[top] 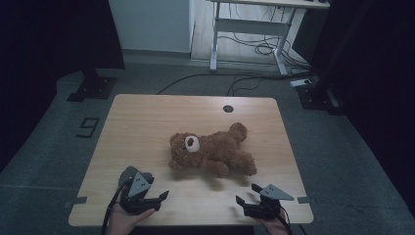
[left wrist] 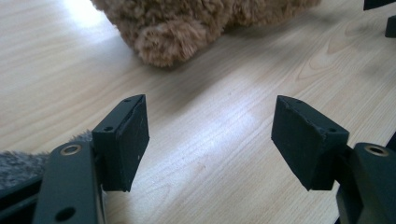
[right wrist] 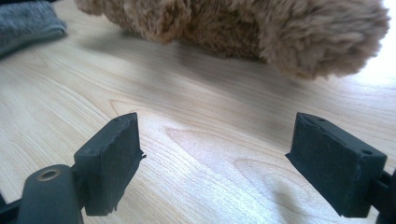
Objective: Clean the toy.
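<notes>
The teddy bear (top: pixel 211 152) lies on its side near the middle of the wooden table (top: pixel 147 122), its long axis running across the table: head with the pale muzzle toward the person's left, legs toward the right, one leg raised toward the far edge. Both claws sit at the near edge, well apart from the toy and pointing toward it. The left gripper (top: pixel 161 198) is below and to the left of the head; the right gripper (top: pixel 247 193) is below the legs and appears slightly the nearer. In the left gripper view the jaws stand wide apart with bare wood between them, and a furry paw (left wrist: pixel 163 39) lies ahead, not touching. In the right gripper view the jaws are likewise apart and empty, with a leg (right wrist: pixel 322 37) ahead and slightly right. A grey cloth (top: pixel 131 174) lies just beside the left gripper. Judgement: each claw must advance away from the person to reach the toy.
</notes>
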{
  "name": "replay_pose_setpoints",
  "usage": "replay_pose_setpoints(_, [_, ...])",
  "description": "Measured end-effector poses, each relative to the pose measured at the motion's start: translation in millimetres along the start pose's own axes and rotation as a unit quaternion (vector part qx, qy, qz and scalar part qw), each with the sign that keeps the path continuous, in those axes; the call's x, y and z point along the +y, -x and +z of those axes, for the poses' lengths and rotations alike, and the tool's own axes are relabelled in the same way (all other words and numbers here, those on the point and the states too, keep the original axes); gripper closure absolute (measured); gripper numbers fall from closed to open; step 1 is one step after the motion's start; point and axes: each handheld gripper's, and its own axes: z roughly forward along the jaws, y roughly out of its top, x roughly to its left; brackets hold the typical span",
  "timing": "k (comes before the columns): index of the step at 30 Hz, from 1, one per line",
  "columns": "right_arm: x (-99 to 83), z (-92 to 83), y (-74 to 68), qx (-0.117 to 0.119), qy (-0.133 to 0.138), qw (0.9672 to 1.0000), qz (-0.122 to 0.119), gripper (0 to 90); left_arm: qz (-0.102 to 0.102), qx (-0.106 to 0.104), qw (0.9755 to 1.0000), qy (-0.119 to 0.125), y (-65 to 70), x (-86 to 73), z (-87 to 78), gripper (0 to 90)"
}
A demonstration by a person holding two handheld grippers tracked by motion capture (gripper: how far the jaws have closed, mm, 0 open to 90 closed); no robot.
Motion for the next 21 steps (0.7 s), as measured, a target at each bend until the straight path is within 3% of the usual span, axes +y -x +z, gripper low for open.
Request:
replay_pose_setpoints(5, [-1.7,2.4,2.3,-0.003,-0.009,1.0,0.003,16.4,0.002,-0.007,1.0,-0.006,0.6,-0.2,4.8,28.4])
replay_pose_setpoints(21, [-0.2,1.6,3.1,-0.01,0.0,0.9999,0.005,16.7,0.01,-0.02,0.9997,-0.006,3.6,1.3,10.2,27.7])
